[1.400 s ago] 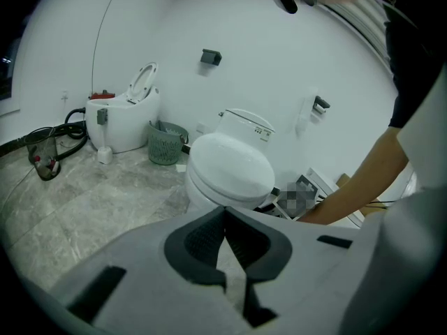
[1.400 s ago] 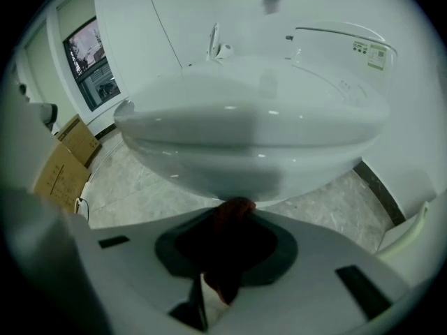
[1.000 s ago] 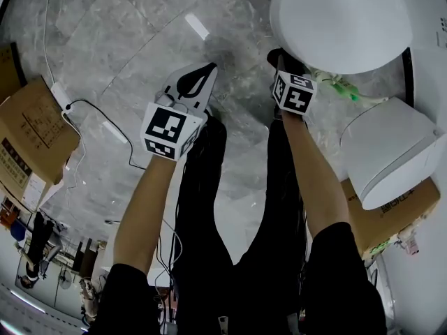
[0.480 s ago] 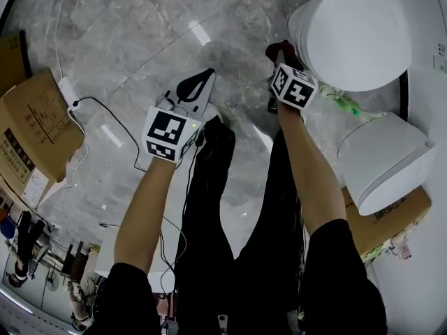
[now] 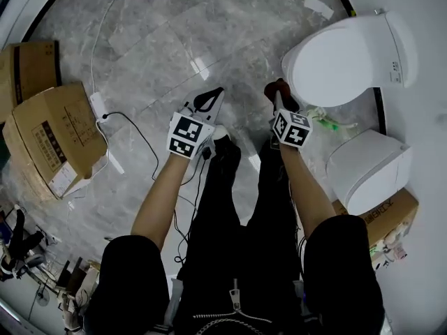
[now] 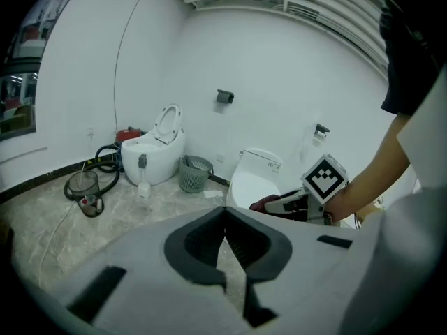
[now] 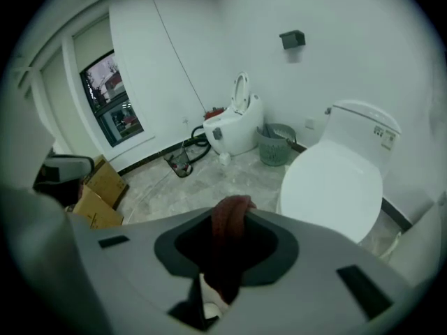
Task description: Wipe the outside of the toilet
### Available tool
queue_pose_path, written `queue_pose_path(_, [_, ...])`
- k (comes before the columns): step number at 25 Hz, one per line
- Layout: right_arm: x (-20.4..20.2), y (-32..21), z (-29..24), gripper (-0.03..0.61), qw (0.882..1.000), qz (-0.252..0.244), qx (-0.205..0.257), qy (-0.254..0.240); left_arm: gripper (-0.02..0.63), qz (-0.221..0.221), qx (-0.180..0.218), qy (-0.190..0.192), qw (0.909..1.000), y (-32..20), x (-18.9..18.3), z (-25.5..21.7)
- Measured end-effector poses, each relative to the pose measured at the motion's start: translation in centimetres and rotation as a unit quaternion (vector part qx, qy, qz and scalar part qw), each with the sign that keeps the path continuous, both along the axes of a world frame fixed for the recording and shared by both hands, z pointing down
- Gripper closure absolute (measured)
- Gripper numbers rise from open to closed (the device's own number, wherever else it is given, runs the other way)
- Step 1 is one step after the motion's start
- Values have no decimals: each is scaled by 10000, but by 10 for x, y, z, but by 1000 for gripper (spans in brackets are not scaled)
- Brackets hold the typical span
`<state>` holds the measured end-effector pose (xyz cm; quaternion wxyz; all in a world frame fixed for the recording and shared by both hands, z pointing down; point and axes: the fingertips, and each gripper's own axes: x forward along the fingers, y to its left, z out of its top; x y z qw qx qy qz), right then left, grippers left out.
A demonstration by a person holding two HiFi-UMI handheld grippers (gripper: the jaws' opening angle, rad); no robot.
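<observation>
The white toilet [image 5: 346, 58] stands at the upper right with its lid down; it also shows in the right gripper view [image 7: 335, 183] and the left gripper view [image 6: 253, 176]. My right gripper [image 5: 279, 95] is shut on a dark red cloth [image 7: 228, 239], whose folded end [image 5: 278, 86] sits just left of the bowl's front; I cannot tell if it touches. My left gripper [image 5: 207, 102] hovers over the floor further left, shut with nothing in it [image 6: 225, 236].
Cardboard boxes [image 5: 45, 128] sit at the left, with a power strip [image 5: 96, 105] and cable on the marble floor. A second white unit [image 5: 367, 169] rests on a box [image 5: 384, 218] at the right. Another toilet [image 6: 150, 152] and a mesh bin [image 6: 194, 174] stand by the far wall.
The head view has pulled back, so toilet and grippers look smaller and more floor shows. Both grippers keep their places relative to the toilet, and the cloth stays held.
</observation>
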<state>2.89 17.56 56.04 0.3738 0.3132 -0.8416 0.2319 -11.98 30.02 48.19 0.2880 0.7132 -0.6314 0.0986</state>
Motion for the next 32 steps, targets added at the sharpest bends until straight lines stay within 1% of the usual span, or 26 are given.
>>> queue_pose_path(5, [-19, -2, -108, 495, 9984, -204, 302, -427, 609, 143, 129, -167, 9997, -5, -15, -80])
queue_pose_path(8, [-33, -21, -152, 495, 9964, -217, 510, -647, 609, 206, 299, -258, 9990, -31, -26, -120])
queue_pose_path(10, [-40, -37, -171, 495, 9950, -116, 597, -786, 609, 338, 398, -357, 9980, -55, -31, -142])
queue_pose_path(12, [-42, -51, -180, 495, 9941, 69, 600, -898, 609, 504, 459, -455, 9966, -77, -33, -159])
queue_pose_path(15, [-43, -72, -182, 495, 9922, 483, 584, -993, 609, 738, 552, -503, 9945, -107, -42, -179])
queue_pose_path(18, [-60, -108, -183, 495, 9880, 958, 682, -1005, 609, 1156, 612, -576, 9897, -153, -68, -196])
queue_pose_path(21, [-72, -136, -187, 495, 9855, 1252, 684, -918, 609, 1529, 580, -654, 9844, -195, -91, -207])
queue_pose_path(24, [-73, -158, -189, 495, 9824, 1568, 541, -860, 609, 1726, 575, -674, 9810, -236, -105, -215])
queue_pose_path(27, [-76, -186, -196, 495, 9755, 1933, 489, -926, 609, 1918, 636, -695, 9769, -284, -115, -225])
queue_pose_path(29, [-78, -198, -198, 495, 9712, 2148, 486, -910, 609, 2134, 709, -686, 9720, -311, -117, -232])
queue_pose_path(32, [-80, -218, -199, 495, 9629, 2504, 512, -865, 609, 2564, 804, -650, 9610, -353, -114, -237])
